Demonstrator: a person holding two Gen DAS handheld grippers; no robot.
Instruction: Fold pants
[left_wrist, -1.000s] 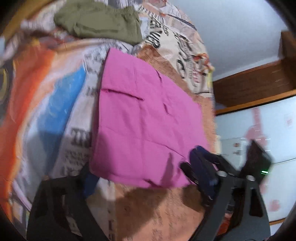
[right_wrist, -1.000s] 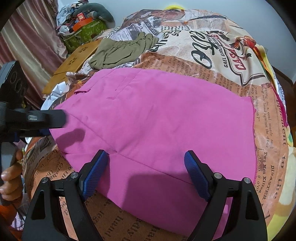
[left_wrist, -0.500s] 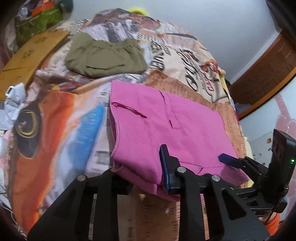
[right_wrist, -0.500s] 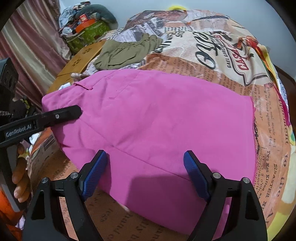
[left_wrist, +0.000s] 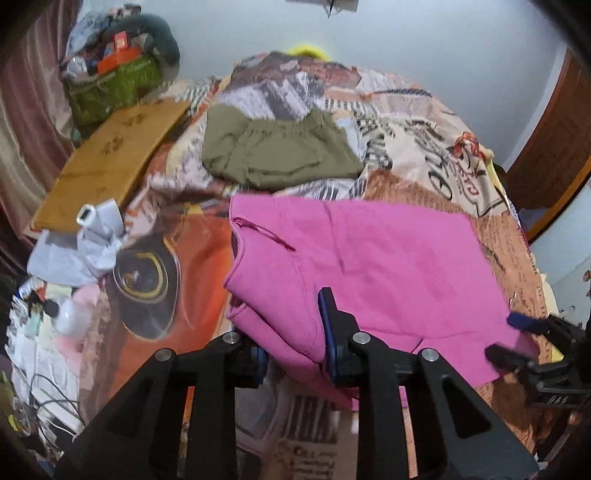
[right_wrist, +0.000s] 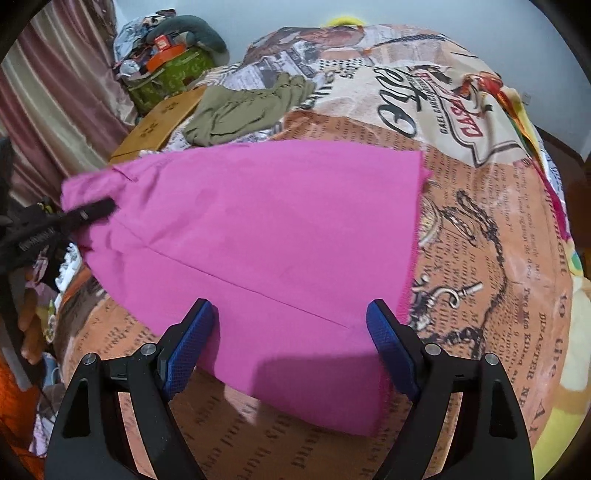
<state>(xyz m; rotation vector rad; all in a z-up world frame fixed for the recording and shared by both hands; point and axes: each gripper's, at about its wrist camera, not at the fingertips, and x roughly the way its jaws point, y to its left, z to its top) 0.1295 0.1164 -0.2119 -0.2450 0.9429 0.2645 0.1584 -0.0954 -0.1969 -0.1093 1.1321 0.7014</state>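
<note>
Left claw (left_wrist: 295, 350) pinching the pink pants (left_wrist: 369, 266) at the near corner, right claw (right_wrist: 288, 350) wide open over the near edge. Pants just in front of the green shorts (left_wrist: 277, 155), folded into a rough square already; probably one more fold left.

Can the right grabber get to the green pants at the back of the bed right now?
Probably not from here. The right gripper hangs open over the near edge of the pink pants, which lie spread between it and the green pants. Nothing blocks the path above; it would just have to travel across.
</note>
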